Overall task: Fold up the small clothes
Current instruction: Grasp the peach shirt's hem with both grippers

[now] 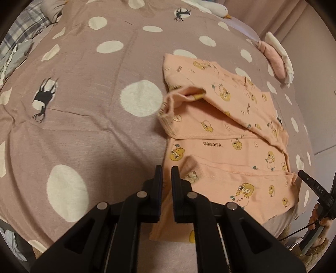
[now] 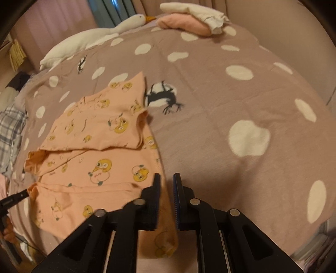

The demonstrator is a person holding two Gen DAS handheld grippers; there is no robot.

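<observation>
On spotted bedspread point(image 1: 88, 88): peach garment point(image 1: 226, 151) with yellow duck print, partly folded, sleeve laid across body. Left gripper point(image 1: 167, 176) clenched on garment's near left edge, fabric pinched between jaws. Right gripper point(image 2: 167, 182) clenched on near right edge, cloth hanging between jaws. Folded pink and white clothes point(image 2: 195, 20) at far bedspread edge, beside goose plush point(image 2: 98, 33)

Garment point(image 1: 226, 134) on bedspread point(image 1: 84, 105); folded clothes point(image 1: 277, 58) behind.

The word "GAGAGA" is printed in dark capitals on the peach duck-print garment point(image 1: 226, 134); "DAS" marks the right gripper point(image 1: 315, 187).
</observation>
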